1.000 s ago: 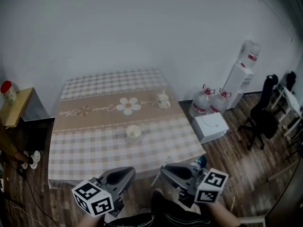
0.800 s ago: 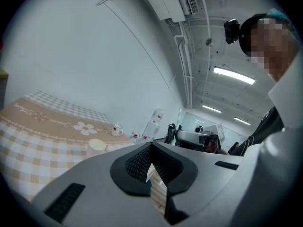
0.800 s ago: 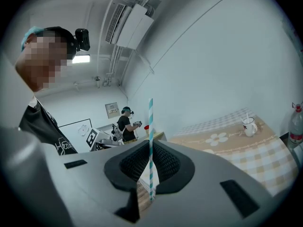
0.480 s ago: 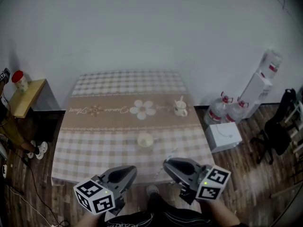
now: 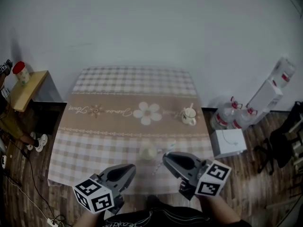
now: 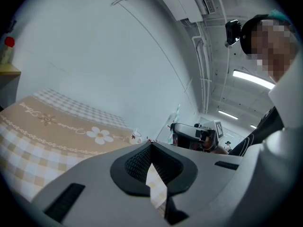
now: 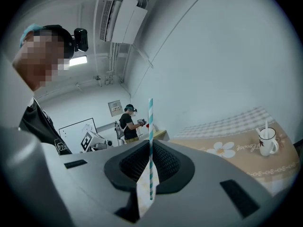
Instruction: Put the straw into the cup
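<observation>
A pale cup [image 5: 148,152] stands near the front edge of the checked table [image 5: 94,141], just beyond and between my two grippers. My right gripper [image 5: 166,157] is shut on a teal-and-white striped straw [image 7: 151,126], which stands upright through its jaws [image 7: 150,143]. In the head view the straw [image 5: 170,146] shows thinly beside the cup's right side. My left gripper [image 5: 129,168] hangs at the table's front edge, left of the cup; its jaws [image 6: 150,146] meet at the tips with nothing between them. From the left gripper view I see the right gripper [image 6: 194,134] holding the straw [image 6: 176,115].
A white mug with a spoon [image 5: 189,116] stands at the table's right on the beige flower band. Water jugs [image 5: 232,113], a dispenser [image 5: 274,86] and a white box [image 5: 228,142] sit on the floor at right. A side table with a red-lidded jar [image 5: 20,71] is at left.
Both grippers have moved forward from in front of the table to its front edge. The cup now lies close before them. The straw stays in the right gripper.
</observation>
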